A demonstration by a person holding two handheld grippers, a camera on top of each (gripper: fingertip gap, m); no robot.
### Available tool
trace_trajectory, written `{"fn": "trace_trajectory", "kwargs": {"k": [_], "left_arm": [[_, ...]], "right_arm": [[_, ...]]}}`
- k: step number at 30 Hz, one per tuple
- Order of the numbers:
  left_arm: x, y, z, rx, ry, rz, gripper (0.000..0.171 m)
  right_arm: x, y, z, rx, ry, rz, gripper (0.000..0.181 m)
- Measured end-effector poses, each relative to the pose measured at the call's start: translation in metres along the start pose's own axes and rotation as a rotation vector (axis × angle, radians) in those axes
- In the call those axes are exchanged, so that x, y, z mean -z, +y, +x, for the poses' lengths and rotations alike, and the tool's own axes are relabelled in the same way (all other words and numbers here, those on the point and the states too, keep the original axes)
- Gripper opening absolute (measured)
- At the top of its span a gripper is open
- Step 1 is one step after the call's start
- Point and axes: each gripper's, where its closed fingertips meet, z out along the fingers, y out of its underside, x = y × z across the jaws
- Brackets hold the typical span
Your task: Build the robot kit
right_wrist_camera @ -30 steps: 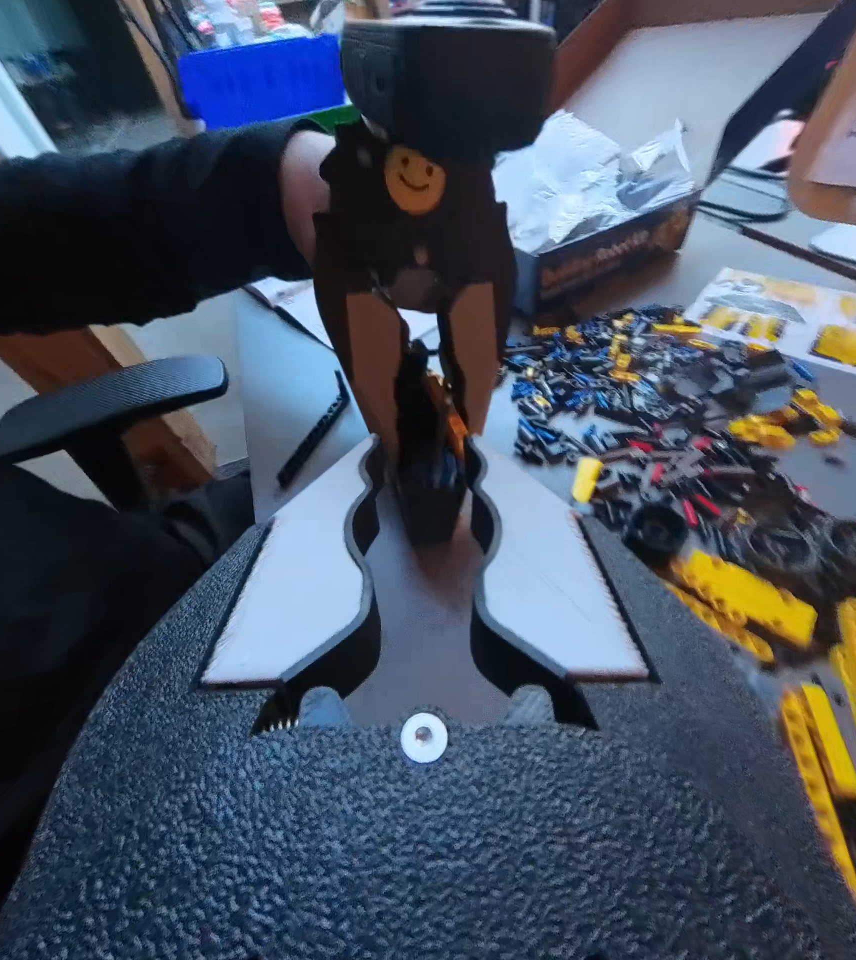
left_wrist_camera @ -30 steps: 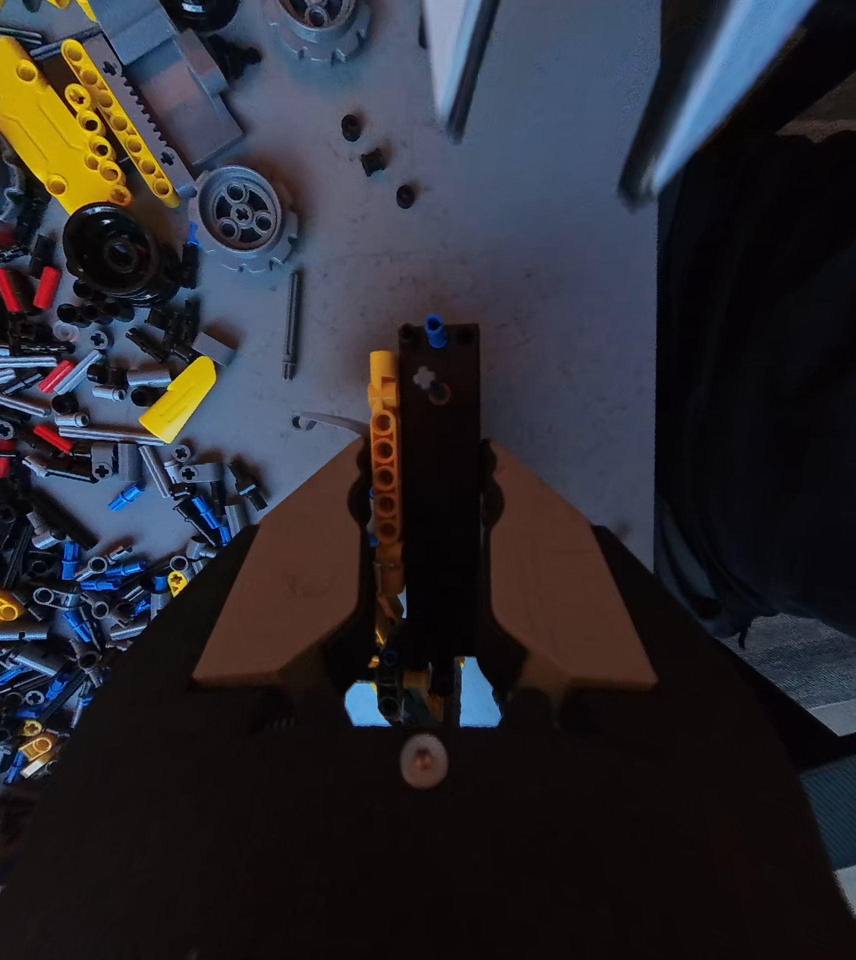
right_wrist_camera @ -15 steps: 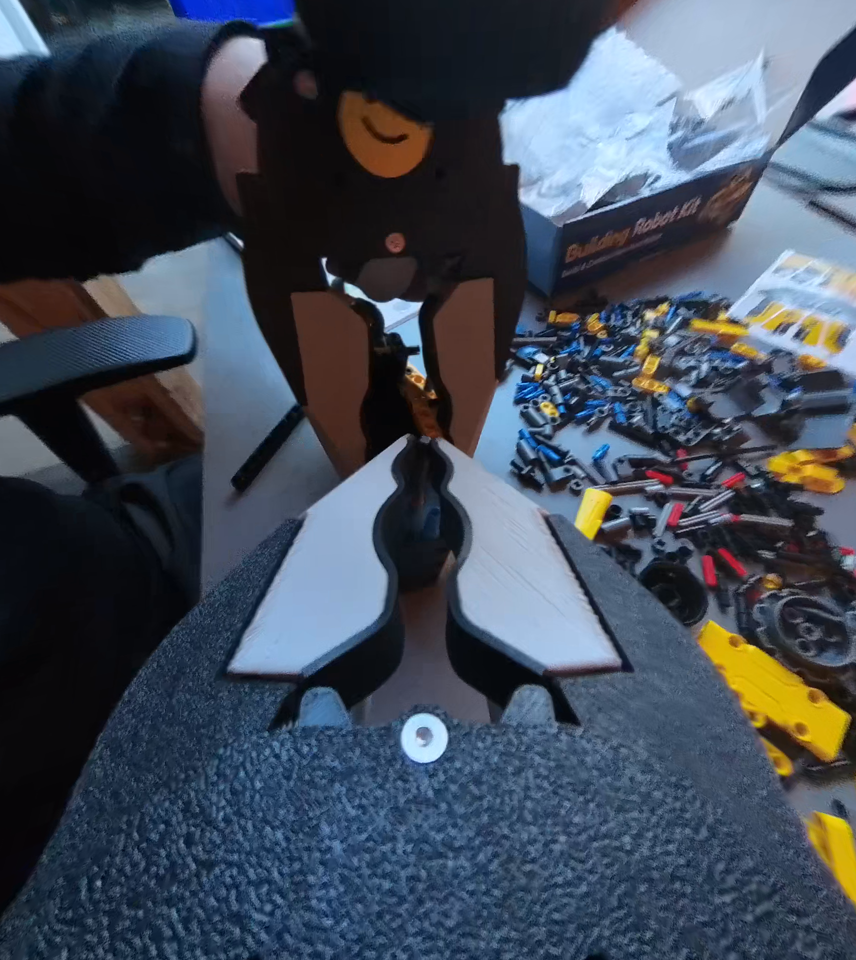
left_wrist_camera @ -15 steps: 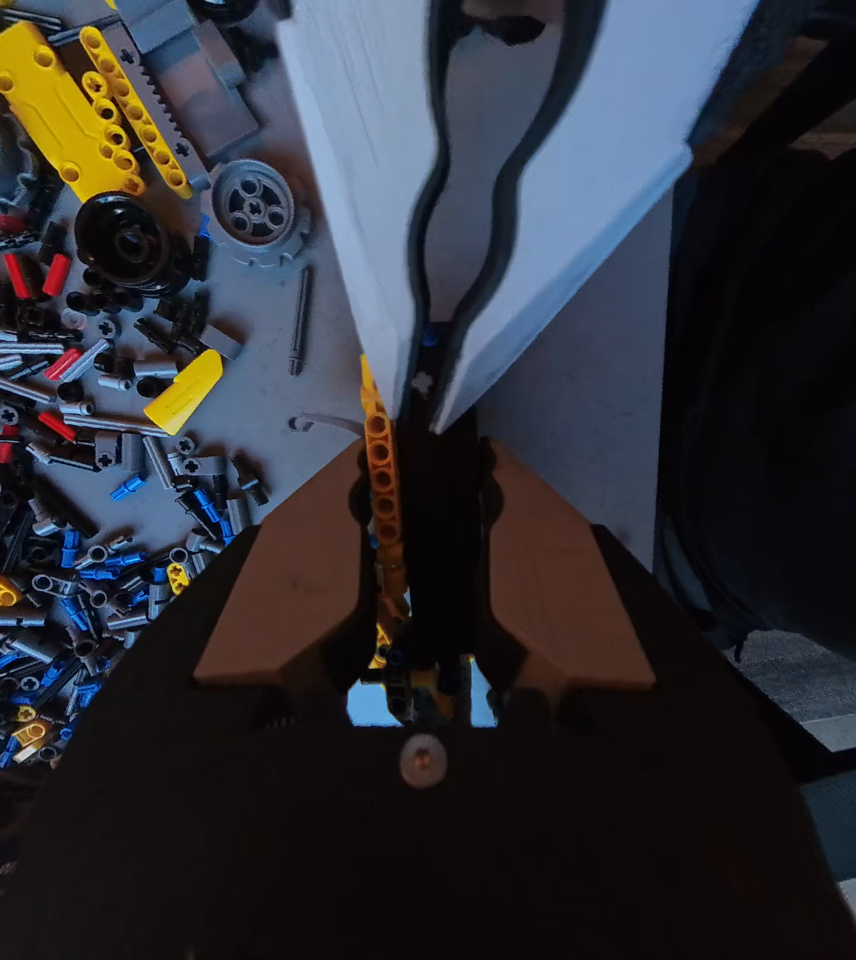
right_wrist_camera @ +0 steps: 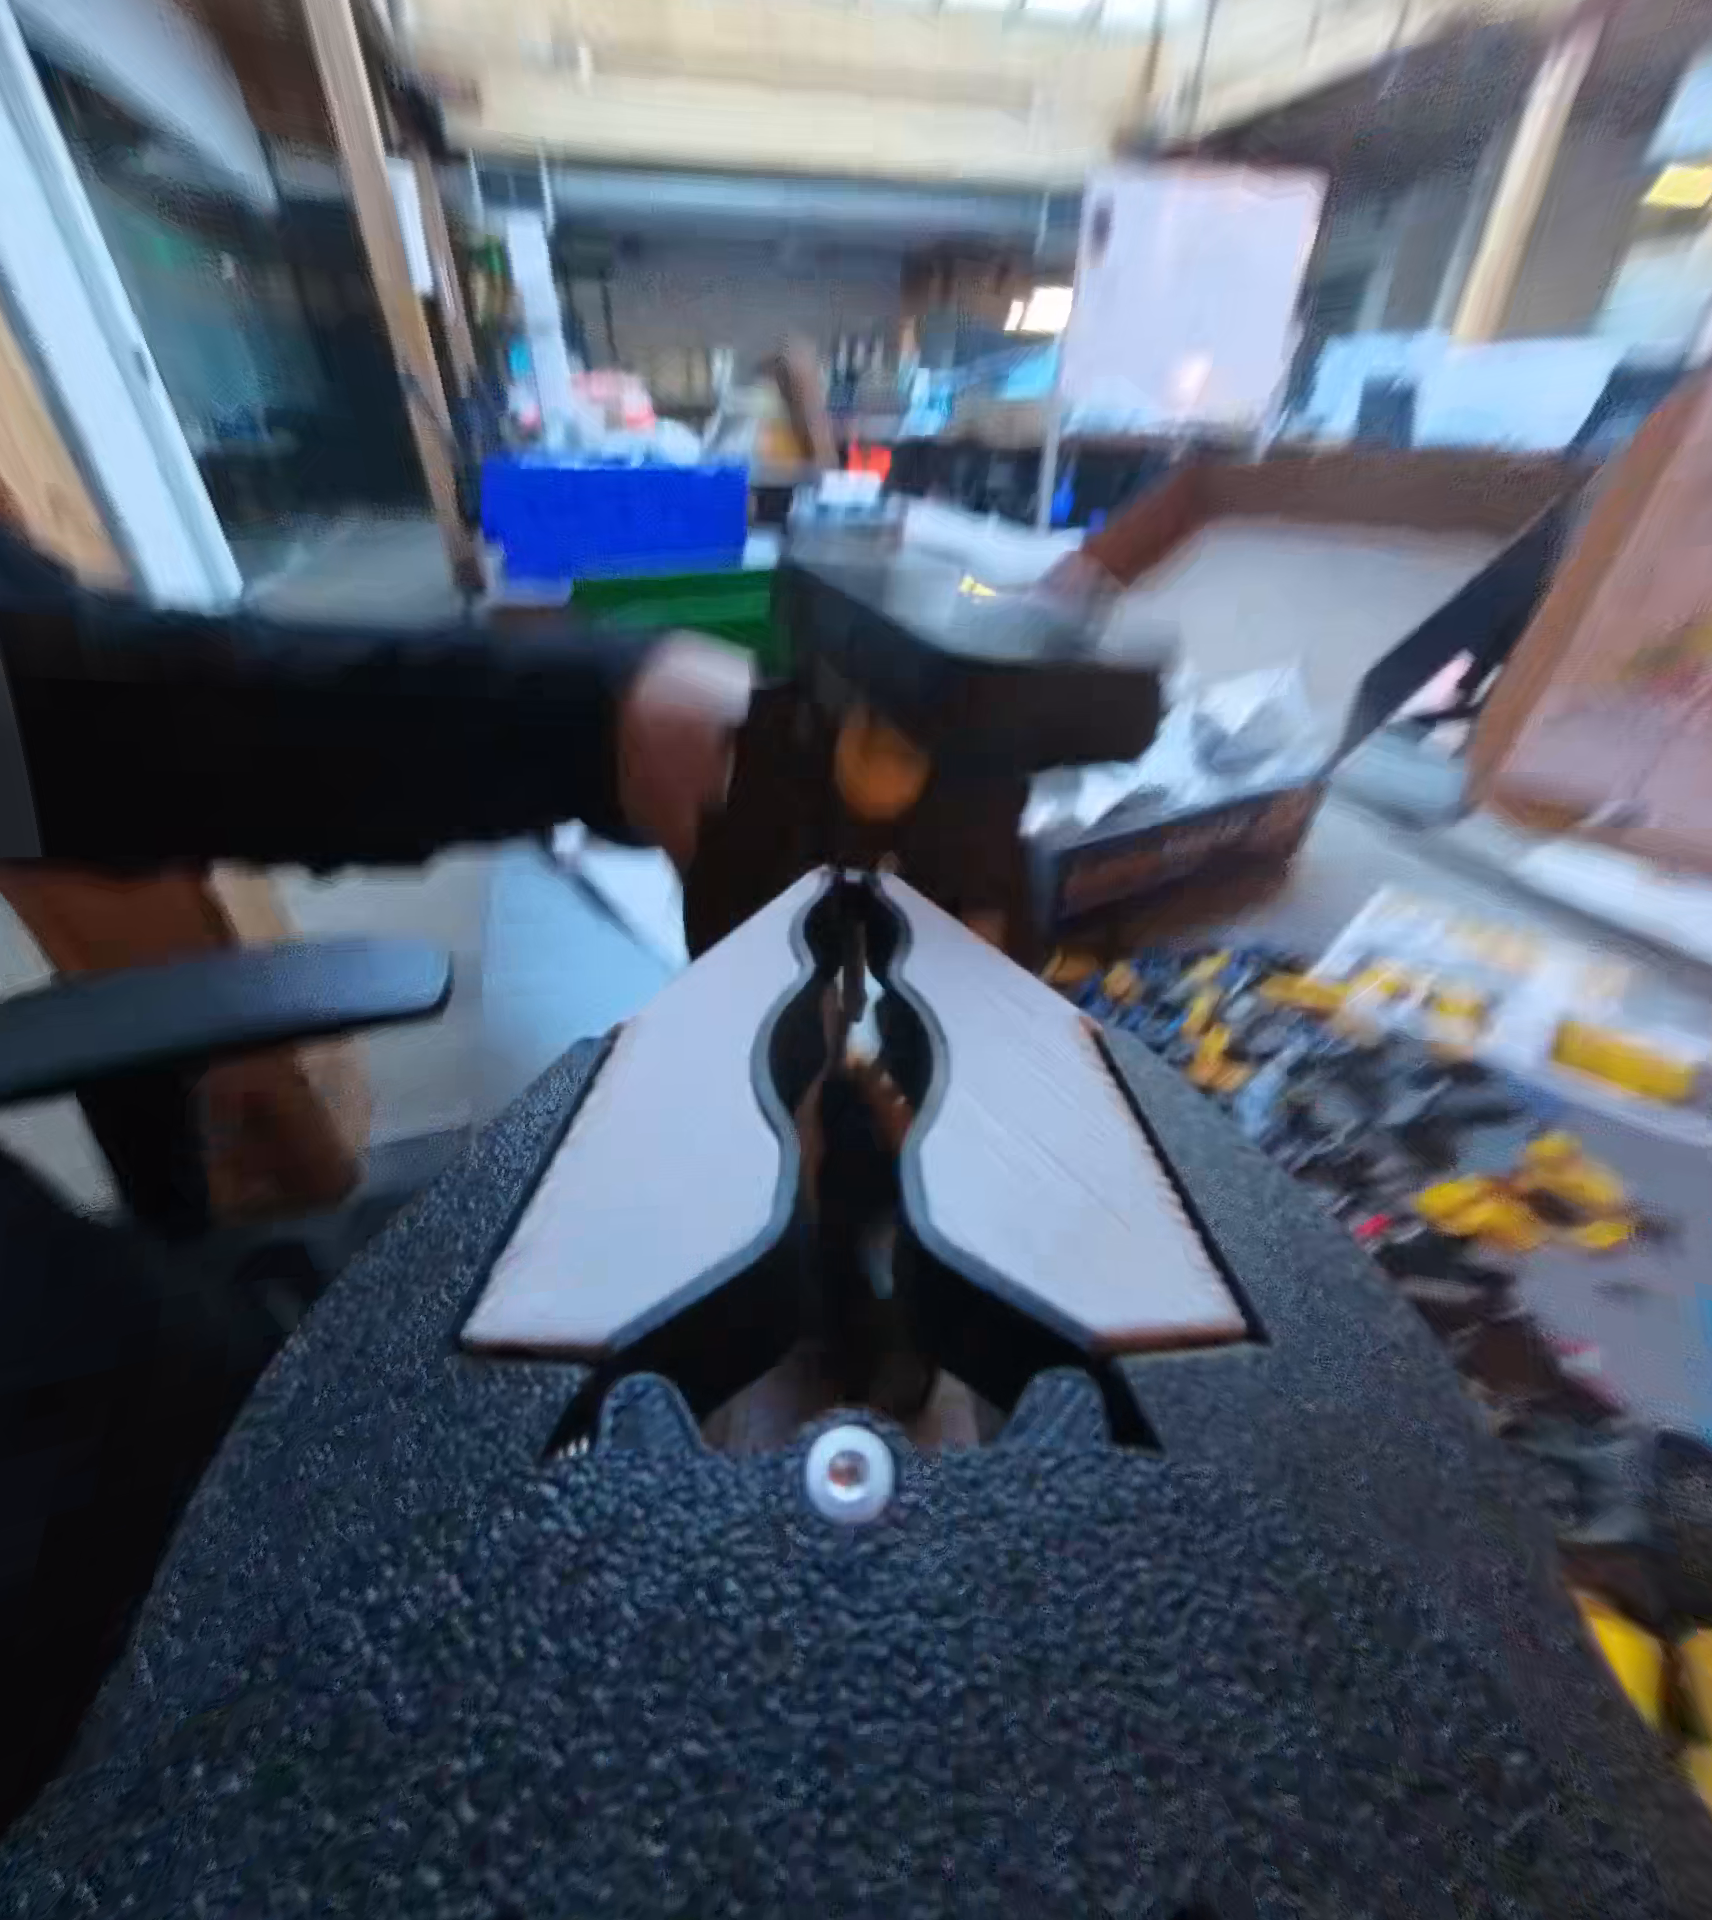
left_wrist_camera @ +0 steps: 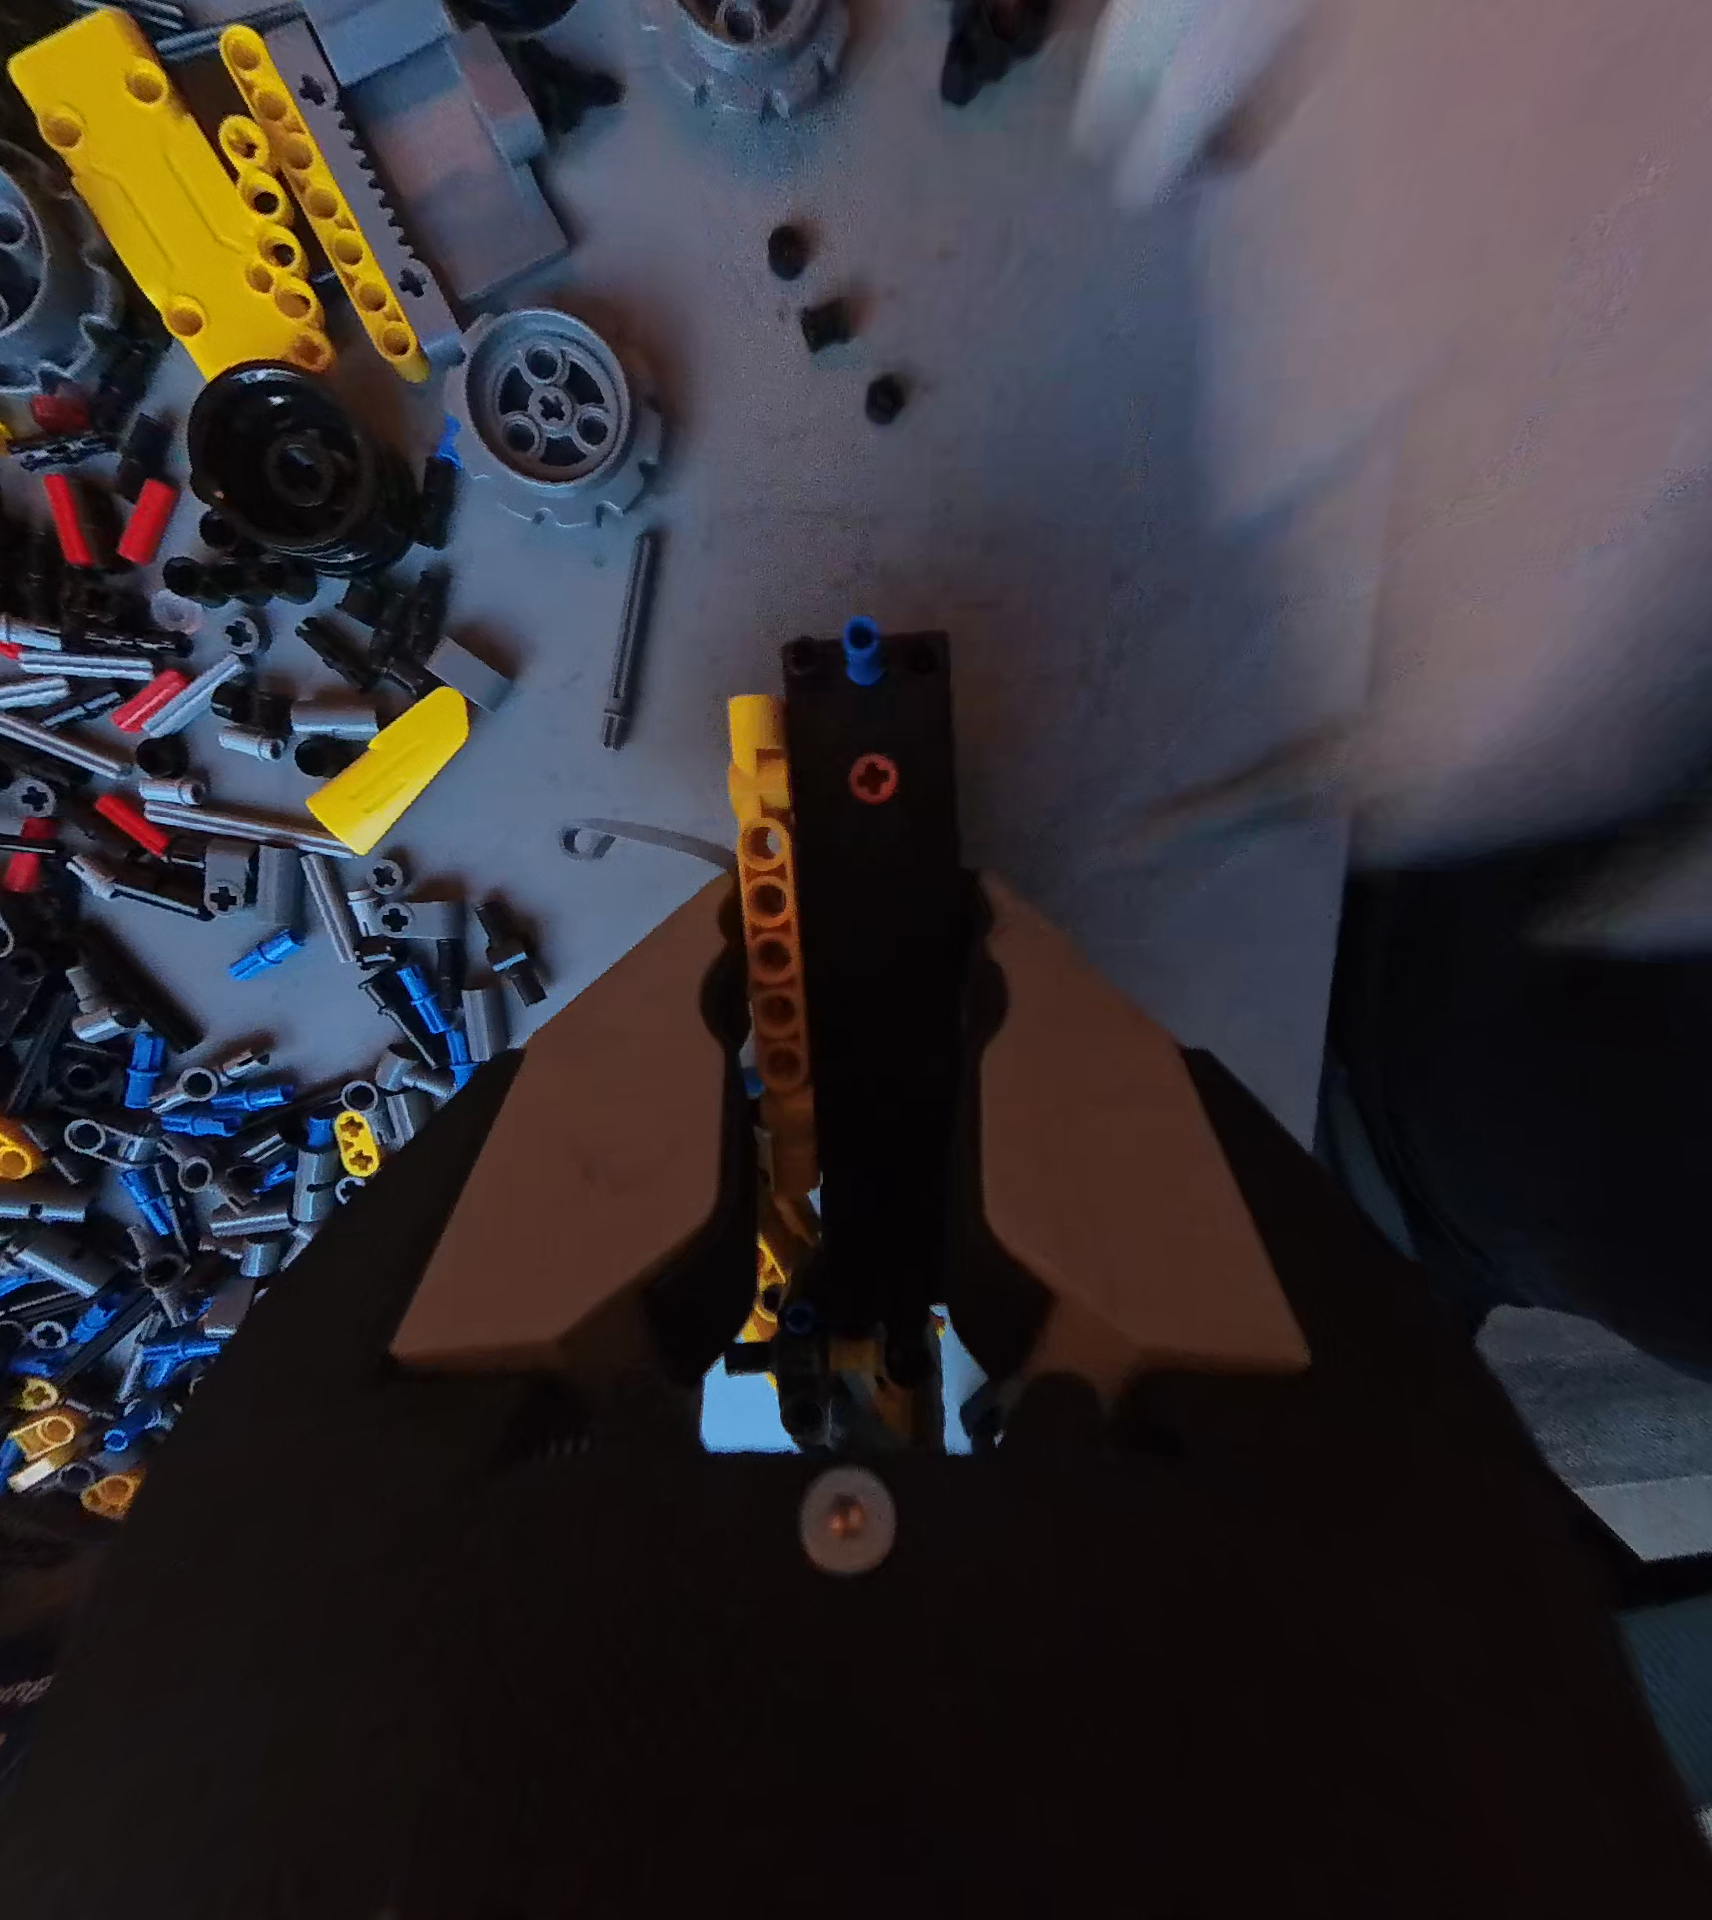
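Brick assembly (left_wrist_camera: 867, 935), black and orange, pinched in left hand-held gripper (left_wrist_camera: 857, 914), long axis pointing toward frame top above desk (left_wrist_camera: 1039, 520). Right hand-held gripper (right_wrist_camera: 847, 894) pressed nearly together, contents unclear, blurred.

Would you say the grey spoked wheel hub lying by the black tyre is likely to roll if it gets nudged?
Probably not at first: the grey wheel hub lies flat on its face on the table, so a nudge should slide it. Tipped onto its round rim, it would likely roll. It looks like stiff moulded plastic, probably light, and the black tyre beside it may block it.
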Motion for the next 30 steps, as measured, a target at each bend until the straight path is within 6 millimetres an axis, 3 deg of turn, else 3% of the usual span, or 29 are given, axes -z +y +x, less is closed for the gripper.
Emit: {"fn": "trace_trajectory", "kwargs": {"k": [1,3,6,11,18,22,24,26,30], "left_arm": [[0.000,-0.001,0.000,0.009,0.007,0.004,0.034],[0.000,-0.001,-0.002,0.040,0.024,0.013,0.036],[-0.001,0.002,0.001,-0.025,-0.020,-0.016,0.039],[-0.001,0.003,-0.005,-0.016,-0.102,0.010,0.037],[-0.005,0.007,0.003,-0.264,-0.454,-0.073,0.037],[-0.007,0.001,0.000,-0.383,-0.704,-0.044,0.037],[-0.009,0.002,-0.004,-0.411,-0.793,-0.053,0.045],[-0.012,0.001,-0.007,-0.416,-0.838,-0.041,0.059],[-0.012,-0.001,-0.004,-0.380,-0.874,0.027,0.065]], "right_arm": [[0.008,-0.020,0.018,0.039,0.079,0.007,0.000],[0.013,-0.015,0.049,-0.047,0.133,-0.107,0.002],[0.027,-0.011,0.058,-0.226,0.087,-0.083,0.002],[0.052,-0.014,0.056,-0.470,0.013,0.086,0.002],[0.066,-0.017,0.050,-0.696,-0.124,0.240,0.002],[0.068,-0.006,0.047,-0.725,-0.132,0.234,0.001],[0.072,-0.002,0.047,-0.736,-0.129,0.239,0.001],[0.076,0.003,0.048,-0.743,-0.118,0.248,0.002],[0.086,0.019,0.047,-0.639,-0.025,0.177,0.002]]}}
